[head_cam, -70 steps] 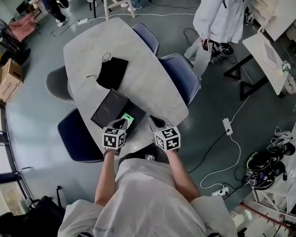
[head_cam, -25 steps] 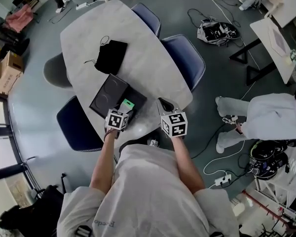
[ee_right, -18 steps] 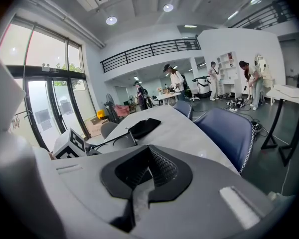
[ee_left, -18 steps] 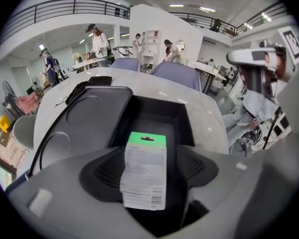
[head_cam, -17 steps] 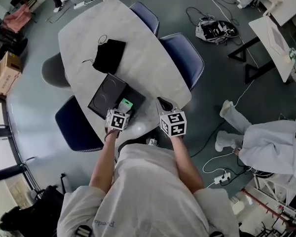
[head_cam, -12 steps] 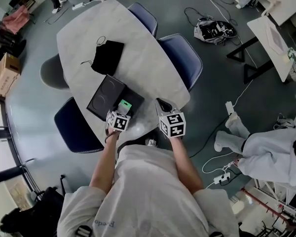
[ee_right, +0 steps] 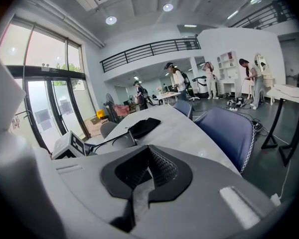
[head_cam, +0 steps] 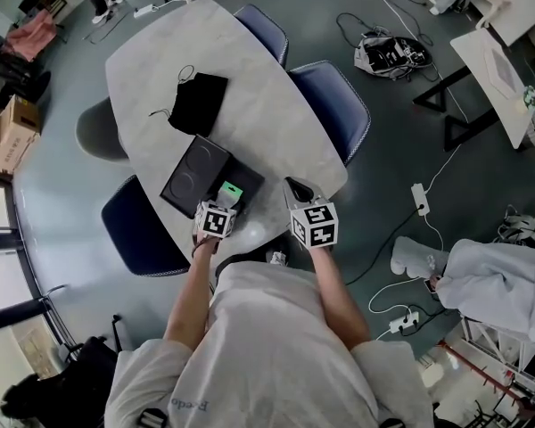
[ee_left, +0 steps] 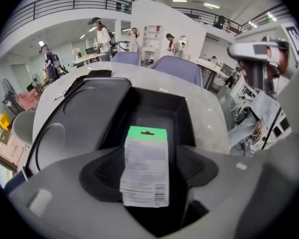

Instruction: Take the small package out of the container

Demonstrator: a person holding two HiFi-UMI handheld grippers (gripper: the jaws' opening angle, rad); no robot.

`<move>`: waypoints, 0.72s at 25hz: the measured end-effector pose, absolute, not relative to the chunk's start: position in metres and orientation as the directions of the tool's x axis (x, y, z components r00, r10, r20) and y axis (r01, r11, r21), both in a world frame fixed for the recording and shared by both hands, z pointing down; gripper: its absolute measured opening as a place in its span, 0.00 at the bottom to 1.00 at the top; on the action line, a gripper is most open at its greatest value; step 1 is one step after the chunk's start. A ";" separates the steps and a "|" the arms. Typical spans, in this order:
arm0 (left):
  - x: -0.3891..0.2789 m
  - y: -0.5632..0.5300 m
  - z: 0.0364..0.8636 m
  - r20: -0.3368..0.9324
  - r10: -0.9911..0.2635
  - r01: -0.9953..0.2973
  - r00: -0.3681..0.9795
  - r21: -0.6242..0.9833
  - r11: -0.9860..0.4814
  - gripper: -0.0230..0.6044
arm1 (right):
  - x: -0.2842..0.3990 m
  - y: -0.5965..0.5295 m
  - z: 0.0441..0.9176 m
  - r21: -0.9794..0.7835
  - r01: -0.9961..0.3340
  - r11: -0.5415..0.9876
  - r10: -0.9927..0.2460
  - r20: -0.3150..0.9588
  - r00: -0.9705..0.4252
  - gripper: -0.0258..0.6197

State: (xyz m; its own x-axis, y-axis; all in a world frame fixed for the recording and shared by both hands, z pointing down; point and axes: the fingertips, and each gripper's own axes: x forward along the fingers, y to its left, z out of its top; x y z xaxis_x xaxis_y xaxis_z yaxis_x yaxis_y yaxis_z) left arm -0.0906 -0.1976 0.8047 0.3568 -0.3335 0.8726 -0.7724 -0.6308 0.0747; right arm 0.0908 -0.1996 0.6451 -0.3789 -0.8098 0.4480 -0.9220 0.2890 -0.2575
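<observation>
1. Small package (ee_left: 145, 153), white with a green top edge, stands upright between the two pads of the left claw (ee_left: 147, 176), which is clamped on its sides.
2. It is directly over the black container (ee_left: 187, 116), which sits on the pale surface (head_cam: 250, 105) near the person. From the head view the package (head_cam: 230, 190) lies over the container's near end.
3. Judging by this, the grasp is made and the lift is under way. I cannot tell whether the bottom of the package is clear of the container's rim.
4. What remains, as I read it, is to raise it fully, carry it past the rim and put it down on the surface.
5. What shows of the container's inside past the package is dark and looks bare. Its flat black lid (head_cam: 194, 172) lies touching its far-left side.
6. The right claw (ee_right: 144, 176) has its pads pressed together with nothing between them, and hovers just beside the container, off to the right.
7. A black pouch (head_cam: 201, 103) lies farther off on the surface, well apart from the container.
</observation>
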 end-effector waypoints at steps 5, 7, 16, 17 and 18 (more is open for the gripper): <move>-0.093 -0.195 0.815 0.897 -0.324 -0.685 0.302 -0.033 -0.728 0.60 | 0.090 -0.199 0.646 -0.257 -0.921 0.291 -0.807 0.450 -0.381 0.04; -0.094 -0.196 0.821 0.898 -0.341 -0.666 0.279 -0.075 -0.742 0.60 | 0.092 -0.198 0.648 -0.248 -0.925 0.287 -0.809 0.454 -0.373 0.04; -0.102 -0.197 0.831 0.897 -0.370 -0.670 0.240 -0.123 -0.732 0.60 | 0.085 -0.194 0.644 -0.157 -0.926 0.342 -0.803 0.464 -0.375 0.04; -0.101 -0.197 0.831 0.897 -0.369 -0.670 0.242 -0.121 -0.732 0.60 | 0.084 -0.194 0.645 -0.160 -0.926 0.343 -0.801 0.465 -0.377 0.04; -0.100 -0.197 0.831 0.898 -0.366 -0.670 0.244 -0.116 -0.733 0.60 | 0.084 -0.194 0.646 -0.163 -0.925 0.343 -0.801 0.464 -0.379 0.04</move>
